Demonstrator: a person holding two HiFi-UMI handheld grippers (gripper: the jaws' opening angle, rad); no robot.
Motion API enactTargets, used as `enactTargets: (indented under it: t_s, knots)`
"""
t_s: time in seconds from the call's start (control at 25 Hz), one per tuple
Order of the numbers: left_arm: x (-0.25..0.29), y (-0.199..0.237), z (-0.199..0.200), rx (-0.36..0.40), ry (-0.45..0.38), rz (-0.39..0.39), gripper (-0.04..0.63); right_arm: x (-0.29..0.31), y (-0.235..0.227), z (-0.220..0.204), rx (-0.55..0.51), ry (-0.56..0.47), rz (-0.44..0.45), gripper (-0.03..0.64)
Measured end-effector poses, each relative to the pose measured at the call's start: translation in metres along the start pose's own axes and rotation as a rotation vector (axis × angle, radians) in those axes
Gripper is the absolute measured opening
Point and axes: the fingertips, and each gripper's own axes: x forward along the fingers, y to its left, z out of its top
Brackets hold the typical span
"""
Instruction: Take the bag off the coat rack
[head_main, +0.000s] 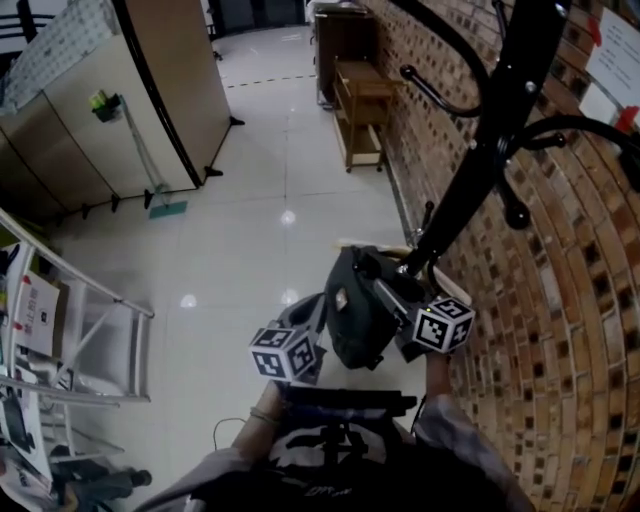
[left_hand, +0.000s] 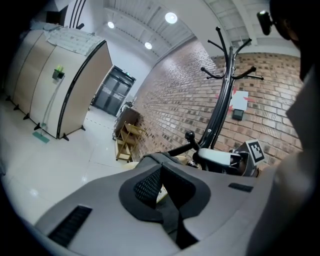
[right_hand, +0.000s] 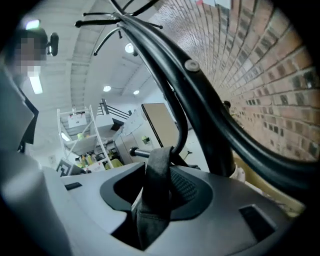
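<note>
A dark bag (head_main: 350, 310) hangs low on the black coat rack (head_main: 500, 110) by the brick wall. In the right gripper view its strap (right_hand: 157, 200) runs up between the jaws and loops over a curved hook (right_hand: 182, 132) of the rack. My right gripper (right_hand: 157, 172) is shut on that strap; in the head view it (head_main: 385, 290) reaches in from the bag's right. My left gripper (head_main: 315, 315) sits against the bag's lower left side. In its own view the left gripper (left_hand: 161, 172) has its pads together with nothing seen between them, facing the rack (left_hand: 222, 105).
The brick wall (head_main: 560, 330) runs close behind the rack. A wooden shelf unit (head_main: 362, 110) stands further along it. Beige partitions (head_main: 120, 110) with a mop (head_main: 150, 170) line the far left, and a metal frame (head_main: 90, 330) stands at the near left.
</note>
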Motion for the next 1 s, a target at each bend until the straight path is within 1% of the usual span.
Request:
enactTargets:
  t_s: [0.08,0.24,0.32,0.48,0.6,0.68,0.8,0.88,1.0]
  knots:
    - [-0.003,0.004,0.0,-0.005,-0.007,0.023,0.008,0.002,0.003,-0.001,0.012,0.015,0.051,0.144]
    - [-0.007,0.009,-0.002,-0.008,-0.009,0.052,0.008,0.004,0.005,-0.002,0.005,0.007,0.1,0.124]
    - [-0.008,0.011,-0.002,-0.007,-0.007,0.06,0.008,0.006,0.007,-0.002,-0.005,-0.016,0.113,0.118]
    - [-0.009,0.011,-0.002,-0.004,-0.009,0.069,0.008,0.003,0.013,0.003,-0.004,-0.103,0.121,0.109]
    - [-0.011,0.015,-0.001,-0.002,-0.011,0.078,0.008,0.004,0.021,0.008,0.038,-0.157,0.146,0.095]
    - [-0.013,0.018,0.0,-0.001,-0.014,0.083,0.008,0.005,0.026,0.011,0.083,-0.192,0.167,0.056]
    - [-0.015,0.022,0.003,0.003,-0.02,0.088,0.008,0.006,0.031,0.015,0.144,-0.237,0.17,0.043]
    - [-0.017,0.025,0.008,0.005,-0.025,0.092,0.008,0.006,0.035,0.018,0.162,-0.25,0.174,0.043]
    - [-0.02,0.032,0.014,-0.001,-0.037,0.098,0.008,0.009,0.05,0.024,0.159,-0.248,0.206,0.041]
